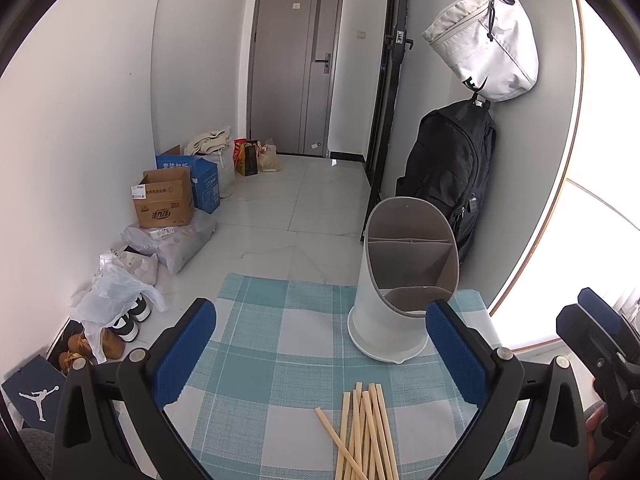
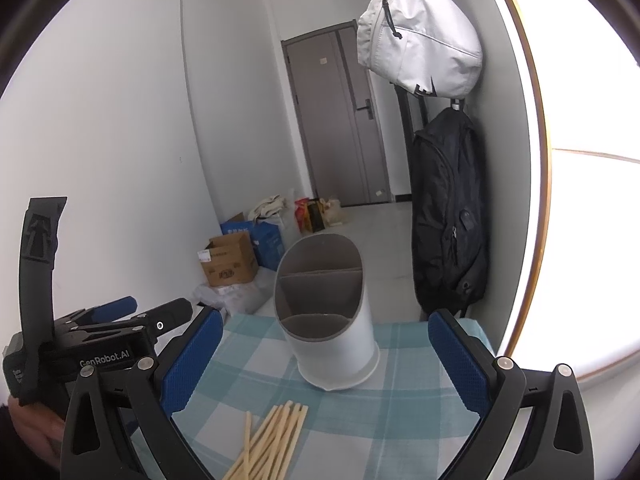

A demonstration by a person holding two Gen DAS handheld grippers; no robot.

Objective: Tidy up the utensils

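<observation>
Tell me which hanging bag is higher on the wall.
The white bag hangs higher; the black backpack hangs directly below it, reaching down behind the utensil holder.

Your right tool [image 2: 326, 364] hangs with its blue pads spread wide over the checked tabletop [image 2: 404, 408]. Between them stands the white utensil holder [image 2: 332, 336], upright; the chopsticks [image 2: 272, 440] lie loose just before it. Your left tool [image 2: 120, 320] sits at the left edge.

Pale wooden chopsticks [image 1: 362, 432], matt plastic holder [image 1: 394, 292], woven checked cloth [image 1: 260, 344].
</observation>
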